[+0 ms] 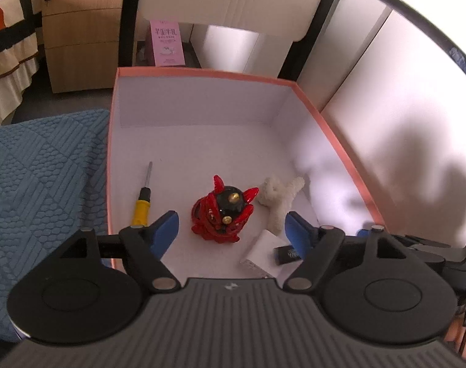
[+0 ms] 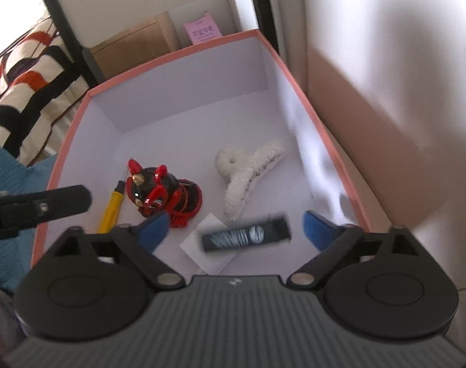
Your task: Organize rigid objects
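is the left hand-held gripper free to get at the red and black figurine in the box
Probably yes: the left hand-held gripper is open right over the figurine, which stands apart from the screwdriver and the hair clip.

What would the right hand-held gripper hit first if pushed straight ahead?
Probably the dark patterned rectangular object, lying between the open right hand-held gripper fingers, partly on a white card in the pink-rimmed box. It is blurred, so depth is uncertain.
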### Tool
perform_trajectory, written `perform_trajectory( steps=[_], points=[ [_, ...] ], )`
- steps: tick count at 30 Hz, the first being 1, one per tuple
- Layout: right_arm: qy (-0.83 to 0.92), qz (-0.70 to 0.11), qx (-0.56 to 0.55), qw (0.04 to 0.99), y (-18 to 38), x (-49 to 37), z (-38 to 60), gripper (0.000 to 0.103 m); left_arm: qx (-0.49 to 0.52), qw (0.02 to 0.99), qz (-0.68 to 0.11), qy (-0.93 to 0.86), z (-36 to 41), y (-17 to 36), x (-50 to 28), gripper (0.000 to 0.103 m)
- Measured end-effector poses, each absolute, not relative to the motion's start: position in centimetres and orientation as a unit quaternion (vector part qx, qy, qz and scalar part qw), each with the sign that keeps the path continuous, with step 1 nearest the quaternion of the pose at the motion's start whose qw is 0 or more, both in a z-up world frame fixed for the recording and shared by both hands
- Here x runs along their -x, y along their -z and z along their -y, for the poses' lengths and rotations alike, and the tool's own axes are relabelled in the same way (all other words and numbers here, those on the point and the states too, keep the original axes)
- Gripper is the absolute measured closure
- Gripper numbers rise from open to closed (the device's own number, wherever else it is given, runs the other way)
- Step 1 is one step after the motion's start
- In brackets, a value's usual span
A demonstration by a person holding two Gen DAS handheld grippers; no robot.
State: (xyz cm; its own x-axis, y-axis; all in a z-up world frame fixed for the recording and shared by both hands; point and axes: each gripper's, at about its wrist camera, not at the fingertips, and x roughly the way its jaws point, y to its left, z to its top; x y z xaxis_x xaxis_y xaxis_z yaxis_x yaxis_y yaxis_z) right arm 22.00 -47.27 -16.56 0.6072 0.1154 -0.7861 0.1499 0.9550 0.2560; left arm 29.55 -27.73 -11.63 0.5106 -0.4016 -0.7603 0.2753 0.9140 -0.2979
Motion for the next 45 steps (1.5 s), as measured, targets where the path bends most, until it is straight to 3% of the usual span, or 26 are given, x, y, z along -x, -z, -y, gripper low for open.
perform_trajectory(
  steps=[13, 24, 32, 45],
  points=[
    [0.017, -0.389, -0.151, 0.909, 10.4, -19.4, 45.6, 0.000, 0.086, 0.897, -0.385, 0.198, 23.8, 4.0, -26.2, 0.020],
    [0.010, -0.336, -0.139, 0.931, 4.6, -15.6, 42.5, 0.000, 0.086, 0.915, -0.332, 0.213, 19.6, -1.7, -22.3, 0.012],
    [0.031, -0.320, -0.131, 0.938, 2.6, -12.6, 40.8, 0.000, 0.090, 0.921, -0.313, 0.214, 16.5, -3.6, -19.4, 0.005],
    [0.046, -0.324, -0.125, 0.936, 2.7, -8.2, 37.7, 0.000, 0.099, 0.917, -0.328, 0.205, 12.4, -2.8, -15.5, 0.004]
  ],
)
